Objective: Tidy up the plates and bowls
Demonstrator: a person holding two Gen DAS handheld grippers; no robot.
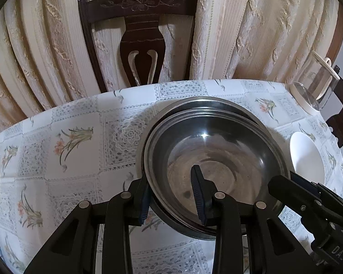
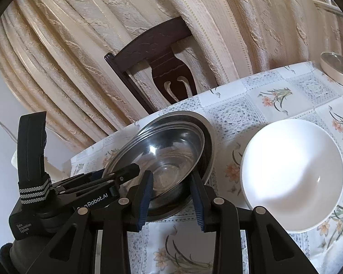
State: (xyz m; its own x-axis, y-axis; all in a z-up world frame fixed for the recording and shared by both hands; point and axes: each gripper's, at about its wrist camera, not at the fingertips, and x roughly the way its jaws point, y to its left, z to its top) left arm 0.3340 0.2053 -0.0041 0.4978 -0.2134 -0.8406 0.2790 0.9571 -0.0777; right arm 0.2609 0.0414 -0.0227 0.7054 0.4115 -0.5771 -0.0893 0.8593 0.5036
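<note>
The left gripper (image 1: 172, 196) sits spread across the near rim of the steel bowl (image 1: 217, 159), one finger inside, one outside. The right gripper (image 2: 171, 196) straddles its rim likewise, jaws apart. The bowl, nested in another on the tablecloth (image 1: 80, 150), looks light, rigid and slick; the thin rim seems the best hold.

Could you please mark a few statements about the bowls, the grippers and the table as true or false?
1. The shiny steel bowl sits nested in a second metal bowl. True.
2. The left gripper straddles the steel bowl's rim. True.
3. The round white ceramic bowl holds food. False: it is empty.
4. The floral patterned tablecloth is plain red. False: white with flowers.
5. The right gripper grips the white bowl. False: it is open, beside it.
</note>
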